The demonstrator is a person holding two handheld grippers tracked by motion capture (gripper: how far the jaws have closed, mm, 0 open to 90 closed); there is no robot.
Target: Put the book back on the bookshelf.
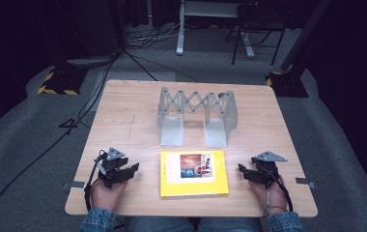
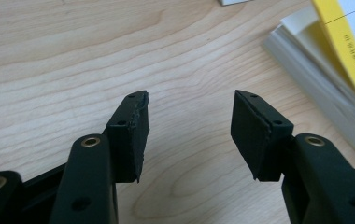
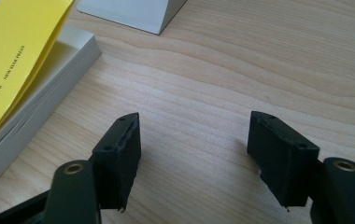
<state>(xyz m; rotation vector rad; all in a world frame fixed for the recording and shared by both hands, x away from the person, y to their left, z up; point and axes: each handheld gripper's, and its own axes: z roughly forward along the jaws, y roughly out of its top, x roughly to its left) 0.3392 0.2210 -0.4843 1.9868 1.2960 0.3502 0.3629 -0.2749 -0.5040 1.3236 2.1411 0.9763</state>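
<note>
Flanking book (image 1: 194,174) at table (image 1: 123,125) near edge, left claw (image 1: 129,170) and right claw (image 1: 243,171) rest agape, empty, likely poised to lift it.

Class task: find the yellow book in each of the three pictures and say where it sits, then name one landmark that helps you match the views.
High view: the yellow book lies flat at the table's near centre, between the two grippers.
Left gripper view: its page edges and yellow cover fill the upper right corner.
Right gripper view: it occupies the left edge, cover lifted slightly.
Shared landmark: the grey metal bookstand's foot beyond the book.
</note>
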